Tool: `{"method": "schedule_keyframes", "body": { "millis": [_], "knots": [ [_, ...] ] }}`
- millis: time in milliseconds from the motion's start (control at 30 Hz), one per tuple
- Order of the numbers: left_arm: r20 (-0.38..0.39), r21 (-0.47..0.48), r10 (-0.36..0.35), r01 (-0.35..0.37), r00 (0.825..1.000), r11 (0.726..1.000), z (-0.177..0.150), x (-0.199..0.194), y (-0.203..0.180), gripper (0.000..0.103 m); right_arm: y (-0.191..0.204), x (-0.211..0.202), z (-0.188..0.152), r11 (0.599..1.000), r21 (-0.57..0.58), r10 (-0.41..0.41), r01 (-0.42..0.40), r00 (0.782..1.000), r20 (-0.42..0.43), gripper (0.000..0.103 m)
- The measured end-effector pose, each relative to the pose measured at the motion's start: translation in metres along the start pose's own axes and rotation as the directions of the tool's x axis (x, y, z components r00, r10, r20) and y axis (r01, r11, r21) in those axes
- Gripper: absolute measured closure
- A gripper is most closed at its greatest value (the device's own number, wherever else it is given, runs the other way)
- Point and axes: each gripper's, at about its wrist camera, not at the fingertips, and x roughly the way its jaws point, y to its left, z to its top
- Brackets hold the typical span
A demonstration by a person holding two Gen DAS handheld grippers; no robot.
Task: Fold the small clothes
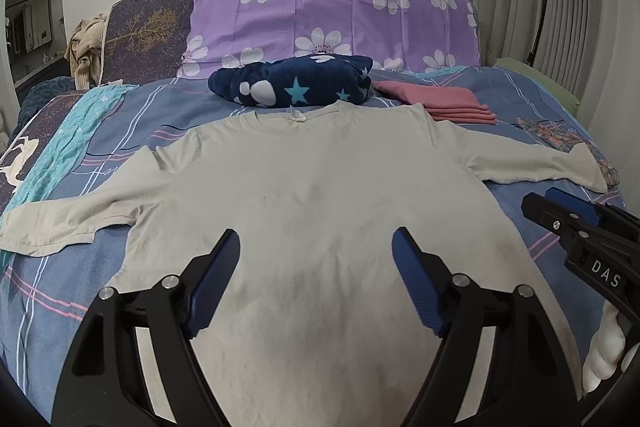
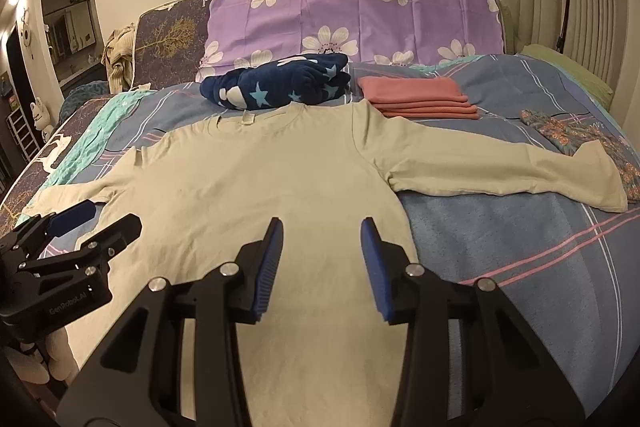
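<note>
Nearest in, the left gripper [image 1: 316, 247] hangs over the lower body of the cream long-sleeved shirt [image 1: 312, 195], jaws spread wide, nothing between them, pads clear of the cloth. Off at its three o'clock the right gripper [image 2: 322, 239] sits over the shirt's right side, jaws parted but narrower, likewise empty. Neither has a pinch yet.

The shirt lies flat and face up on the blue striped bedspread [image 2: 520, 247], hem toward the cameras, collar at twelve o'clock, one sleeve [image 1: 60, 223] thrown out to nine and the other sleeve [image 2: 500, 171] out to three, its cuff resting on a floral garment [image 2: 568, 131].

My read: the first fold is about to start. To do it well, take both layers at the side seam, one gripper low and one higher, and carry the edge across level so the crease runs straight (a shallow pinch would likely lift only the top layer). Bring the sleeve in with it.

Beyond the collar, a navy star-print bundle [image 1: 296, 79] and a folded pink stack [image 2: 420, 95], just beside each other, then the purple flowered pillow [image 1: 340, 15].
</note>
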Motion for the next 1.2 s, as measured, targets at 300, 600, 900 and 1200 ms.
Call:
{"method": "schedule_keyframes", "body": {
  "millis": [300, 600, 900, 1200],
  "knots": [
    [-0.016, -0.004, -0.03, 0.03, 0.999, 1.0, -0.003, 0.003, 0.002, 0.037, 0.002, 0.0, -0.001, 1.0, -0.01, 0.004, -0.004, 1.0, -0.004, 0.065],
    [-0.037, -0.012, -0.064, 0.064, 0.997, 0.998, -0.007, 0.005, 0.003, 0.042, 0.001, -0.001, -0.001, 1.0, -0.004, 0.014, -0.015, 1.0, -0.012, 0.065],
    [-0.043, -0.123, -0.085, 0.079, 0.995, 0.989, -0.011, 0.014, 0.034, 0.041, 0.002, -0.002, -0.002, 0.999, -0.028, 0.024, -0.024, 1.0, -0.007, 0.063],
    [-0.09, -0.364, 0.099, -0.125, 0.991, 0.923, -0.03, 0.015, 0.158, 0.041, 0.0, 0.012, -0.007, 0.999, -0.021, 0.037, -0.038, 0.998, -0.057, 0.055]
  ]
}}
